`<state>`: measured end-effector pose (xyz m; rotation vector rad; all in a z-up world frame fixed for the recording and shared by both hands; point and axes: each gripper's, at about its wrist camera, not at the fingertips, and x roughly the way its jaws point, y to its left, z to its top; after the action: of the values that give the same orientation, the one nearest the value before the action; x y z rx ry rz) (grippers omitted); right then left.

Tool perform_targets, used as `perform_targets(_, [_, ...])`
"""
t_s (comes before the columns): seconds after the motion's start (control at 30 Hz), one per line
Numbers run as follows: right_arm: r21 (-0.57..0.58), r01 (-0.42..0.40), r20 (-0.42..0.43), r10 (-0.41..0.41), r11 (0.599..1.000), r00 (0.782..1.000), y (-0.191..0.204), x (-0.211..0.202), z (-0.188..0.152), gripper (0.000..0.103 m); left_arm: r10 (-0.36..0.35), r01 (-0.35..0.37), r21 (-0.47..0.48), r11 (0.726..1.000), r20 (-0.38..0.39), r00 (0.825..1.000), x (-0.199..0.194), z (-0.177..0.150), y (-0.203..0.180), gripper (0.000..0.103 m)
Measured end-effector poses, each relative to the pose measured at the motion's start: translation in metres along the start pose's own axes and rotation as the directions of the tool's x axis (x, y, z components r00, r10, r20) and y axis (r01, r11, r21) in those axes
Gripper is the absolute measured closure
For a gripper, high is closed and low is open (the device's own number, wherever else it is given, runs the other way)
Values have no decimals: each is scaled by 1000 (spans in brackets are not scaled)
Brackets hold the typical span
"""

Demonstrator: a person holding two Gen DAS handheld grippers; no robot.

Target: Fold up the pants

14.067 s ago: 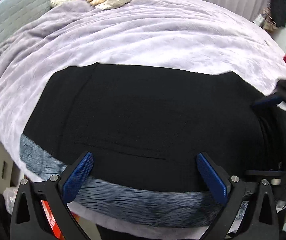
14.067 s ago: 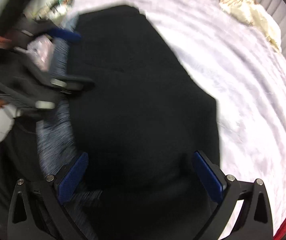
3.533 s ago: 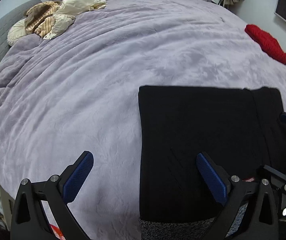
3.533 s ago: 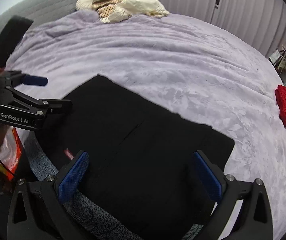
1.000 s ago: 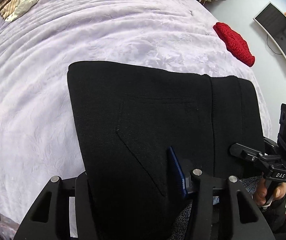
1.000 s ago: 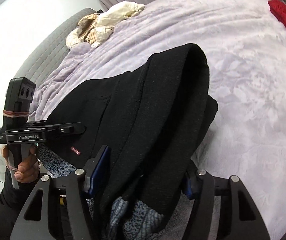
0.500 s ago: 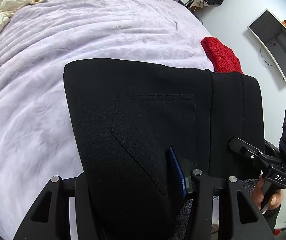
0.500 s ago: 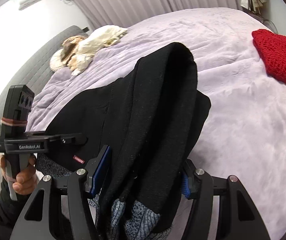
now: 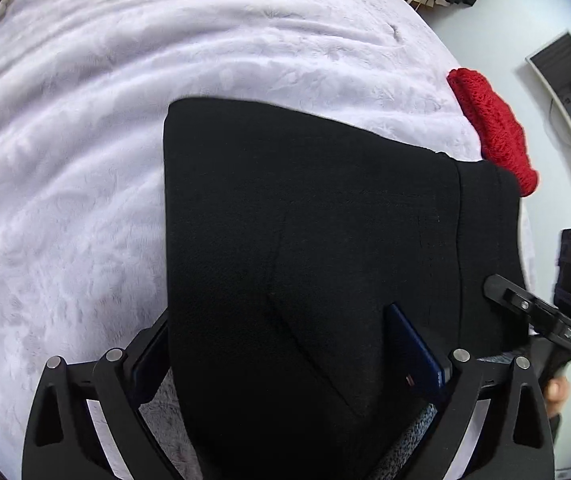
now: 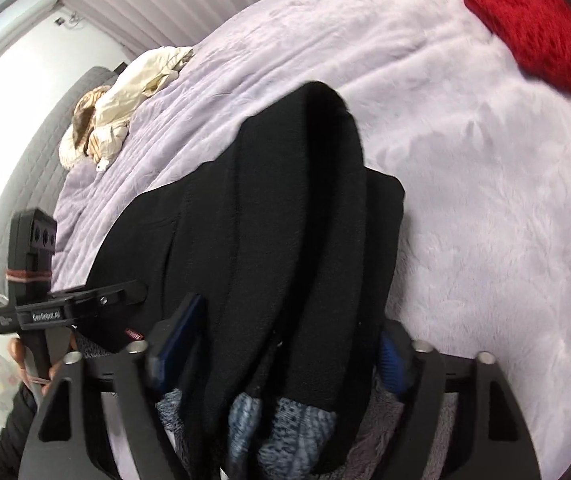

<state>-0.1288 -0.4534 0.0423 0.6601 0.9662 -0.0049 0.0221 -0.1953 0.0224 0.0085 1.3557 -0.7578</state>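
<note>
- Two grippers in play, both clamped on the same garment; entries run from largest item down.
- Bed cover (image 9: 85, 160): pale lilac plush, ridged, fills most of both views.
- Black pants (image 9: 305, 220): folded into a thick rectangle, near edge gripped by both of my tools. In the right wrist view the bundle (image 10: 297, 220) stands up in a humped fold above the cover; the far edge looks close to the cover, contact cannot be judged. A grey marled lining shows at the near end, between the fingers.
- Headboard (image 10: 25, 184): grey quilted, at the left edge of the right wrist view.
- Cream and tan bedding heap (image 10: 117, 112): lies on the cover near the headboard, well apart from the pants.
- Red knitted item (image 9: 493, 136): on the cover beyond the pants' far right corner; in the left wrist view the pants overlap its lower end.
- My left gripper (image 9: 285, 344): fingers closed onto the pants' left part, cloth filling the gap; blue pad (image 9: 413, 348) pressed against the fabric.
- My right gripper (image 10: 281, 348): fingers drawn in on the bunched right end, blue pads (image 10: 177, 332) on both sides of the cloth.
- Small red tag (image 10: 133, 335): on the pants, below the left gripper's finger.
</note>
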Motion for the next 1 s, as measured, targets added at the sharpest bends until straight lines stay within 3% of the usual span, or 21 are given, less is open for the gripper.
perform_targets(0.1, [96, -17, -21, 19, 995, 1000, -13, 0, -1, 12, -45, 43, -90, 995, -15, 999, -15, -5, 22, 4])
perform_targets(0.17, [121, 24, 19, -27, 992, 999, -11, -16, -4, 11, 20, -15, -101, 995, 48, 999, -43, -13, 29, 4])
perform_targets(0.2, [114, 64, 48, -70, 991, 996, -6, -27, -7, 11, 86, -79, -87, 993, 86, 992, -55, -17, 27, 4])
perform_targets(0.27, [90, 155, 148, -167, 984, 975, 13, -56, -19, 11, 236, -235, -31, 972, 199, 951, -82, -33, 12, 4])
perform_targets(0.3, [56, 155, 211, -163, 986, 964, 28, -70, -28, 11, 274, -284, 6, 959, 242, 931, -89, -44, 0, 4])
perform_targets(0.33, [14, 147, 245, -146, 989, 958, 41, -78, -37, 9, 275, -295, 40, 955, 259, 926, -92, -53, -10, 4])
perform_targets(0.47, [-194, 251, 277, -193, 948, 941, 101, -71, -70, 5, 227, -283, 144, 948, 316, 921, -83, -80, -50, 4])
perform_targets(0.53, [-287, 299, 265, -225, 910, 938, 122, -54, -83, 5, 185, -245, 178, 953, 302, 935, -70, -84, -62, 4])
perform_targets(0.63, [-336, 293, 232, -223, 895, 947, 115, -43, -95, 5, 171, -235, 200, 951, 294, 940, -52, -87, -67, 4])
perform_targets(0.73, [-303, 325, 191, -277, 896, 942, 92, -28, -92, 4, 219, -259, 158, 953, 236, 947, -31, -84, -54, 5])
perform_targets(0.8, [-240, 273, 146, -243, 932, 959, 68, -27, -90, 4, 172, -198, 114, 973, 206, 963, -25, -81, -40, 4])
perform_targets(0.9, [-187, 189, 141, -164, 964, 976, 51, -30, -89, 4, 164, -191, 115, 975, 213, 963, -24, -81, -38, 4])
perform_targets(1.0, [-202, 211, 142, -185, 956, 972, 53, -25, -88, 3, 187, -215, 119, 969, 209, 960, -22, -81, -44, 4])
